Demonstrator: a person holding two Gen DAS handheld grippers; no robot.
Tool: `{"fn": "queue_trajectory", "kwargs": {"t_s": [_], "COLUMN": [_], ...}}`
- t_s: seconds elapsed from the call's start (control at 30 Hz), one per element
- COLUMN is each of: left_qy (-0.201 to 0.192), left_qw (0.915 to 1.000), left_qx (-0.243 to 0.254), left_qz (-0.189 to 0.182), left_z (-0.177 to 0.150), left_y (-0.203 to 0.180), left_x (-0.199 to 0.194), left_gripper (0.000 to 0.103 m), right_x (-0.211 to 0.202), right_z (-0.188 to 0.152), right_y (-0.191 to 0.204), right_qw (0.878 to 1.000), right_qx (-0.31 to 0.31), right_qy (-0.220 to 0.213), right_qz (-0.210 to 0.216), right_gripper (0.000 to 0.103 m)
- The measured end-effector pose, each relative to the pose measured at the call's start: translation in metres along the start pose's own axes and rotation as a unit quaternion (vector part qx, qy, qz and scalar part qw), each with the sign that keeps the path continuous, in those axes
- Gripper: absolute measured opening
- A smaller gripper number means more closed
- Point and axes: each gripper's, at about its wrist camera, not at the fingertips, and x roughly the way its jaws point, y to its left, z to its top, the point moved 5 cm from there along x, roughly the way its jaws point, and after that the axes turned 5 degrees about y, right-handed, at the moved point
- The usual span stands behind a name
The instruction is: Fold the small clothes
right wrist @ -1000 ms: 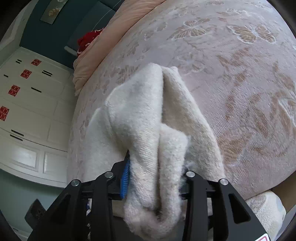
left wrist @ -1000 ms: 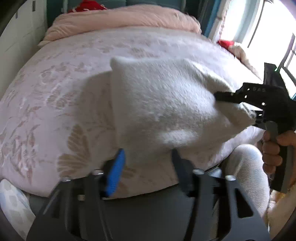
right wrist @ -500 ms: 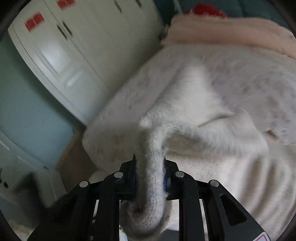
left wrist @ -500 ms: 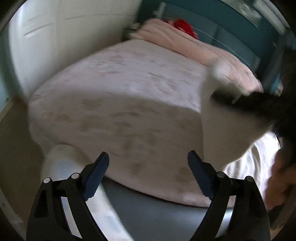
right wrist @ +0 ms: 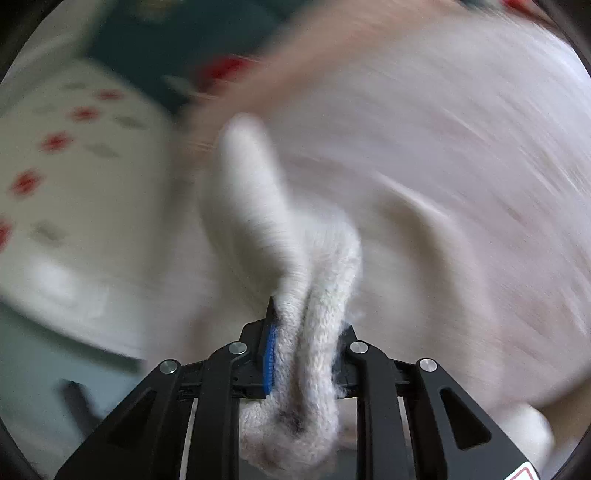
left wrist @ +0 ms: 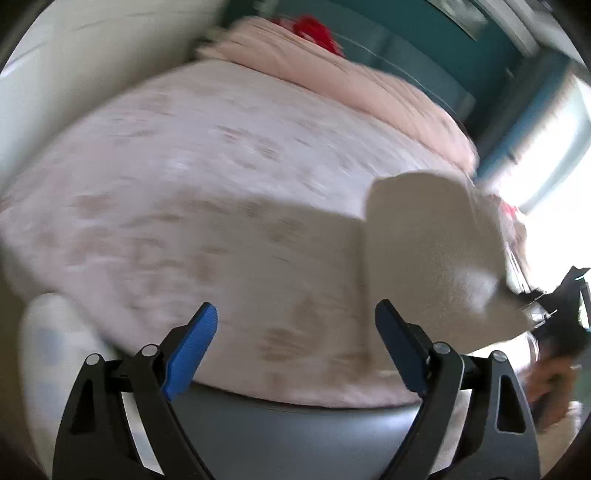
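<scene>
A small cream knitted garment lies on the pink flowered bed cover at the right of the left wrist view. My left gripper is open and empty, above the near edge of the bed, to the left of the garment. My right gripper is shut on a bunched edge of the garment, whose rest trails forward onto the bed. The right gripper also shows at the far right of the left wrist view, at the garment's right corner. Both views are motion-blurred.
A folded peach quilt with a red item lies at the head of the bed. White wardrobe doors stand to the left. A bright window is at the right. A white-clad leg shows at lower left.
My left gripper let go of the garment, opened wide and swung left. My right gripper keeps its hold and has swung with the garment edge over the bed.
</scene>
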Motion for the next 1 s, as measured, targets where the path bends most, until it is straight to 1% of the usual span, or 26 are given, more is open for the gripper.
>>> {"fn": "queue_trajectory", "kwargs": {"t_s": [0.03, 0.07, 0.1, 0.13, 0.17, 0.2, 0.3, 0.33, 0.37, 0.43, 0.47, 0.5, 0.53, 0.57, 0.6, 0.63, 0.67, 0.7, 0.73, 0.77, 0.8, 0.87, 0.9, 0.93, 0.97, 1.0], "left_qy": [0.011, 0.032, 0.047, 0.059, 0.071, 0.082, 0.099, 0.099, 0.098, 0.107, 0.114, 0.118, 0.119, 0.117, 0.110, 0.102, 0.090, 0.081, 0.073, 0.066, 0.063, 0.070, 0.074, 0.079, 0.086, 0.090], "left_qw": [0.9999, 0.9989, 0.9976, 0.9960, 0.9940, 0.9914, 0.9836, 0.9812, 0.9804, 0.9792, 0.9796, 0.9803, 0.9806, 0.9808, 0.9811, 0.9818, 0.9830, 0.9840, 0.9847, 0.9855, 0.9858, 0.9860, 0.9860, 0.9859, 0.9854, 0.9848], "left_qx": [0.013, 0.032, 0.044, 0.056, 0.071, 0.090, 0.142, 0.159, 0.166, 0.170, 0.163, 0.155, 0.152, 0.153, 0.156, 0.158, 0.158, 0.157, 0.156, 0.154, 0.153, 0.150, 0.148, 0.147, 0.147, 0.148], "left_qz": [-0.005, -0.014, -0.026, -0.038, -0.043, -0.048, -0.052, -0.046, -0.038, -0.030, -0.028, -0.031, -0.033, -0.032, -0.028, -0.026, -0.026, -0.027, -0.028, -0.026, -0.026, -0.018, -0.016, -0.017, -0.014, -0.010], "left_z": [-0.003, -0.007, -0.011, -0.015, -0.020, -0.025, -0.036, -0.040, -0.043, -0.048, -0.050, -0.051, -0.051, -0.051, -0.051, -0.048, -0.045, -0.043, -0.040, -0.036, -0.034, -0.034, -0.034, -0.035, -0.037, -0.039], "left_y": [-0.013, -0.033, -0.047, -0.061, -0.076, -0.090, -0.117, -0.124, -0.127, -0.130, -0.129, -0.127, -0.126, -0.127, -0.129, -0.127, -0.125, -0.123, -0.122, -0.120, -0.119, -0.118, -0.117, -0.117, -0.118, -0.118], "left_x": [0.009, 0.023, 0.032, 0.039, 0.046, 0.053, 0.066, 0.072, 0.076, 0.085, 0.090, 0.090, 0.090, 0.087, 0.083, 0.079, 0.071, 0.066, 0.062, 0.059, 0.058, 0.063, 0.066, 0.069, 0.074, 0.077], "left_gripper": [0.085, 0.085, 0.085, 0.085, 0.085, 0.085, 0.086, 0.086, 0.087, 0.087, 0.086, 0.086, 0.086, 0.086, 0.087, 0.087, 0.087, 0.087, 0.088, 0.089, 0.089, 0.089, 0.089, 0.089, 0.089, 0.089], "right_x": [0.010, 0.019, 0.022, 0.020, 0.019, 0.021, 0.027, 0.029, 0.029, 0.033, 0.036, 0.041, 0.042, 0.043, 0.032, 0.019, 0.003, -0.018, -0.035, -0.047, -0.052, -0.036, -0.008, 0.021, 0.053, 0.054], "right_z": [-0.013, -0.026, -0.040, -0.047, -0.052, -0.056, -0.056, -0.053, -0.053, -0.039, -0.035, -0.030, -0.027, -0.020, -0.008, 0.001, 0.007, 0.009, 0.009, 0.009, 0.007, 0.006, 0.003, -0.001, -0.013, -0.018], "right_y": [-0.034, -0.058, -0.075, -0.080, -0.082, -0.081, -0.077, -0.073, -0.074, -0.069, -0.066, -0.059, -0.052, -0.034, -0.024, -0.002, 0.026, 0.057, 0.078, 0.092, 0.096, 0.069, 0.038, 0.008, -0.035, -0.046], "right_qw": [0.999, 0.997, 0.995, 0.991, 0.987, 0.985, 0.987, 0.985, 0.984, 0.981, 0.981, 0.984, 0.988, 0.993, 0.996, 0.998, 0.996, 0.991, 0.986, 0.982, 0.980, 0.987, 0.994, 0.999, 0.997, 0.999], "right_qx": [0.030, 0.058, 0.092, 0.118, 0.133, 0.135, 0.122, 0.124, 0.128, 0.138, 0.136, 0.128, 0.116, 0.089, 0.063, 0.028, -0.009, -0.047, -0.076, -0.098, -0.108, -0.097, -0.079, -0.052, 0.001, 0.027], "right_qy": [0.020, 0.035, 0.031, 0.016, 0.007, 0.006, 0.011, 0.012, 0.011, 0.005, 0.004, 0.004, 0.005, 0.004, -0.001, -0.017, -0.038, -0.061, -0.080, -0.094, -0.104, -0.090, -0.056, -0.014, 0.042, 0.031], "right_qz": [-0.029, -0.032, 0.008, 0.059, 0.092, 0.111, 0.108, 0.117, 0.126, 0.138, 0.136, 0.121, 0.106, 0.076, 0.061, 0.062, 0.080, 0.105, 0.122, 0.134, 0.134, 0.089, 0.043, 0.000, -0.060, -0.027], "right_gripper": [0.020, 0.020, 0.020, 0.021, 0.023, 0.025, 0.032, 0.037, 0.043, 0.049, 0.049, 0.049, 0.035, 0.018, 0.018, 0.018, 0.017, 0.017, 0.017, 0.016, 0.016, 0.018, 0.019, 0.019, 0.019, 0.019]}}
